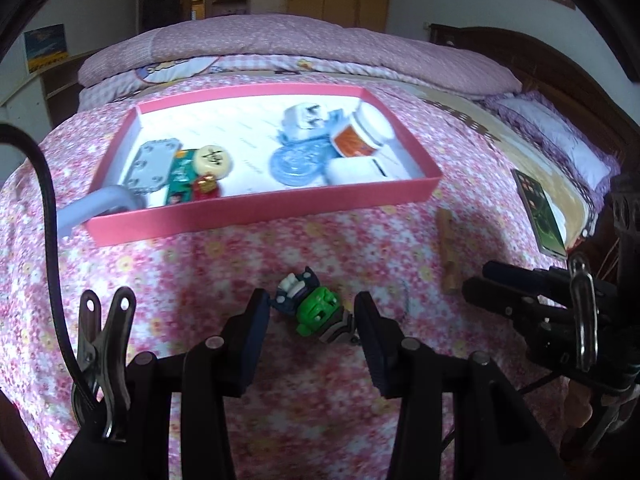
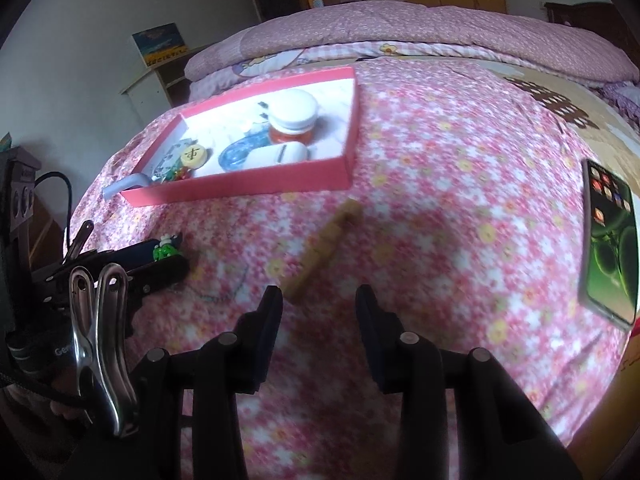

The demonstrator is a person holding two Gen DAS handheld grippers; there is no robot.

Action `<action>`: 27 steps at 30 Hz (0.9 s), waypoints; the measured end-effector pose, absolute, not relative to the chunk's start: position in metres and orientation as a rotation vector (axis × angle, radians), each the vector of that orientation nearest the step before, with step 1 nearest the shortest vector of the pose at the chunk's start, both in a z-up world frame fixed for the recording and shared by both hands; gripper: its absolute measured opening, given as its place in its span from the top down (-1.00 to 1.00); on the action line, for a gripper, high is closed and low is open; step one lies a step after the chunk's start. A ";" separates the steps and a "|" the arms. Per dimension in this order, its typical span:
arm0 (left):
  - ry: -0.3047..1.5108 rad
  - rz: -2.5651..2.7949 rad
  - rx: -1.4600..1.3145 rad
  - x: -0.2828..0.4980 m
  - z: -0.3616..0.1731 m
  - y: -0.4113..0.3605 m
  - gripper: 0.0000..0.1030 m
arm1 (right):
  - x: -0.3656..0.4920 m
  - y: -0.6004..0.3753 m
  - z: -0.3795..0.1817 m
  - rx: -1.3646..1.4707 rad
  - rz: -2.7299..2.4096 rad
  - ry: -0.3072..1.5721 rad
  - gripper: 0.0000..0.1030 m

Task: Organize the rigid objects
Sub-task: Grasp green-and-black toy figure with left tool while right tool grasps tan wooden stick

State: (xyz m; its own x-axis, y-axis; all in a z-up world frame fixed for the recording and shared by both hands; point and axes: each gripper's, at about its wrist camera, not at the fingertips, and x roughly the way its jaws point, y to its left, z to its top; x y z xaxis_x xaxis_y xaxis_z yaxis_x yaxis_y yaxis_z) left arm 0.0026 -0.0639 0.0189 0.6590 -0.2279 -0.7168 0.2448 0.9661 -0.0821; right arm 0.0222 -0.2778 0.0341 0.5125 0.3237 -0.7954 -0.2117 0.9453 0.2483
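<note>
Left wrist view: both tools spread apart, left straddling green toy.

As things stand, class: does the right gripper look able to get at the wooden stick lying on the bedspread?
Probably yes. The right gripper is open, and the wooden stick lies on bare bedspread just ahead of its left finger, with nothing between. It would need to shift slightly left.

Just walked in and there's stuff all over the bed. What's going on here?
Someone holding two handheld grippers is sorting small items into a pink cardboard tray on the flowered bedspread. The left gripper is open around a green and blue toy figure lying on the bed, not yet gripped. The right gripper is open, near a tan wooden stick. A smartphone lies off to the right.
</note>
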 end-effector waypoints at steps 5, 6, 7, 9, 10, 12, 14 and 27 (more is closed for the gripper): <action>0.798 -0.252 -0.012 0.002 0.022 -0.049 0.10 | 0.036 -0.264 0.034 0.092 0.317 0.978 0.24; 0.796 -0.251 -0.020 0.003 0.023 -0.046 0.10 | 0.039 -0.262 0.032 0.090 0.318 0.983 0.24; 0.794 -0.251 -0.031 0.003 0.023 -0.043 0.10 | 0.043 -0.261 0.030 0.093 0.315 0.990 0.24; 0.792 -0.249 -0.041 0.003 0.024 -0.039 0.10 | 0.047 -0.259 0.027 0.103 0.309 1.000 0.24; 0.790 -0.247 -0.047 0.003 0.024 -0.037 0.10 | 0.048 -0.258 0.027 0.103 0.302 0.992 0.24; 0.784 -0.243 -0.057 0.004 0.024 -0.034 0.10 | 0.049 -0.254 0.027 0.094 0.298 0.985 0.24; 0.783 -0.242 -0.070 0.005 0.025 -0.031 0.10 | 0.050 -0.251 0.026 0.091 0.299 0.969 0.24; 0.772 -0.233 -0.081 0.005 0.026 -0.024 0.10 | 0.049 -0.263 0.023 0.106 0.256 0.941 0.76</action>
